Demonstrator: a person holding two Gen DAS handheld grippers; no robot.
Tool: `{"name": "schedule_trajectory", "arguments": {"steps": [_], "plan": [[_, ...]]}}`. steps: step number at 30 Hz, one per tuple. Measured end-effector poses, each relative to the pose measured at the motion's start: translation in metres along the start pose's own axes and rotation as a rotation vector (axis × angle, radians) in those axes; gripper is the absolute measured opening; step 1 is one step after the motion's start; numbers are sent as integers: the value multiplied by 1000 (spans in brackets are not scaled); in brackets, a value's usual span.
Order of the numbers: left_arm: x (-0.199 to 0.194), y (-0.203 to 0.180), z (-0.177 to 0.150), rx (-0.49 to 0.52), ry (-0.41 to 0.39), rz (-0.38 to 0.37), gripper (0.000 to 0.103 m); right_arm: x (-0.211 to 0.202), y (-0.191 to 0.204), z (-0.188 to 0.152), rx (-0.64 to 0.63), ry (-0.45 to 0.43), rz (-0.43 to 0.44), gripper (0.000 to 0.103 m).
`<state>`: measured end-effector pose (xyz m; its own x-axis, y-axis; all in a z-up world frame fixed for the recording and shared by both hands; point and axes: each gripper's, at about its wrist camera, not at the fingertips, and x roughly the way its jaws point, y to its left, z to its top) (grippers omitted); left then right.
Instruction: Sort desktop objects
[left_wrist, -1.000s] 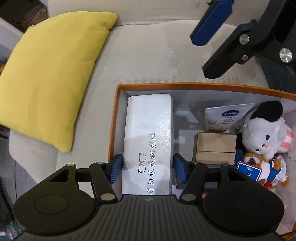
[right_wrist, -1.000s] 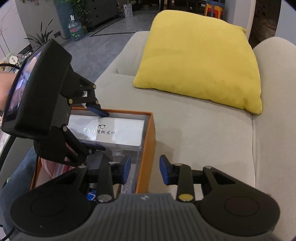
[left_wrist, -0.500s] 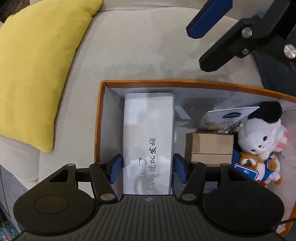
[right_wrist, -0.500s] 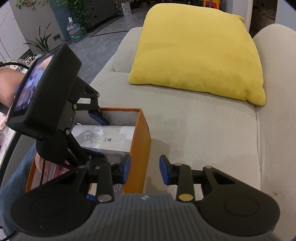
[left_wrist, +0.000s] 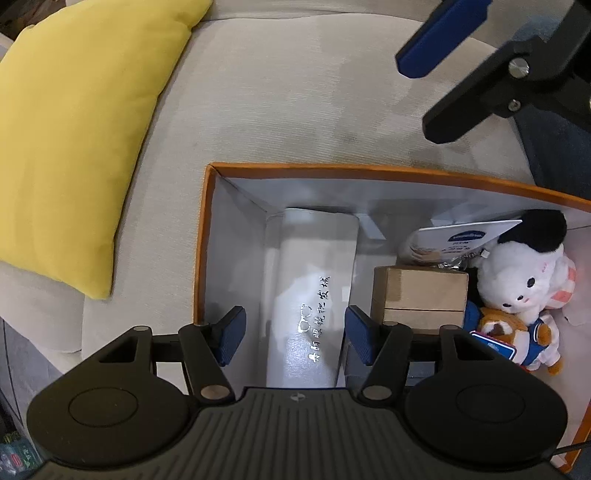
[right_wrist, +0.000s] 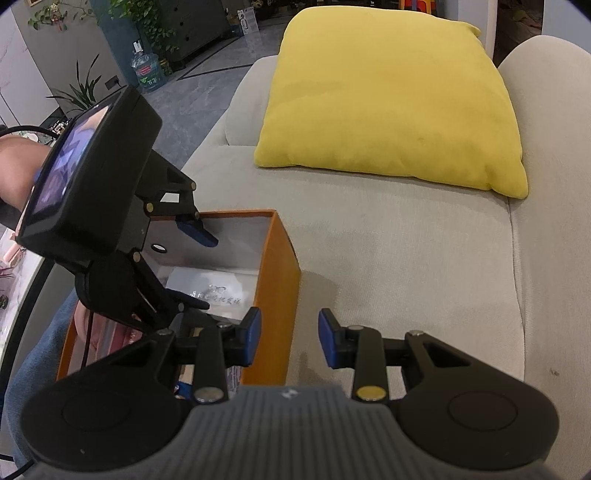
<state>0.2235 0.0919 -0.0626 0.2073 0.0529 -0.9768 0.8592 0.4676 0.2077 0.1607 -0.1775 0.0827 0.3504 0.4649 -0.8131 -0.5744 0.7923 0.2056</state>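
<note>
Left tool (left_wrist: 293, 334) hung wide open over the white case (left_wrist: 310, 306), pads clear of it; the case lay inside the orange box (left_wrist: 201, 258) on the sofa (left_wrist: 277, 103). Right tool (right_wrist: 289, 338) gaped empty, straddling the box wall. Carton (left_wrist: 421, 295), plush toys (left_wrist: 524, 273) crowded alongside. Case lettering unreadable; the tube (left_wrist: 461, 236) was half hidden.
</note>
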Motion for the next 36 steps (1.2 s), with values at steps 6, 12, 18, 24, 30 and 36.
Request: {"name": "schedule_trajectory", "arguments": {"steps": [6,12,18,24,30,36], "plan": [[-19,-6,-7,-47,-30,17,70,0,-1,-4,7,11,11,36],[-53,-21,-15,-107,-38,83,70,-12,8,-8,-5,-5,27,36],[-92,-48,-24,-138,-48,154,70,-32,29,-20,-54,-26,55,36],[-122,-85,-35,-186,-41,212,70,-50,49,-39,-105,-51,83,36],[-140,-131,-48,-272,-79,252,70,-70,68,-61,-171,-102,70,41],[-159,-166,-71,-498,-263,297,70,-85,77,-86,-187,-155,63,45]]}}
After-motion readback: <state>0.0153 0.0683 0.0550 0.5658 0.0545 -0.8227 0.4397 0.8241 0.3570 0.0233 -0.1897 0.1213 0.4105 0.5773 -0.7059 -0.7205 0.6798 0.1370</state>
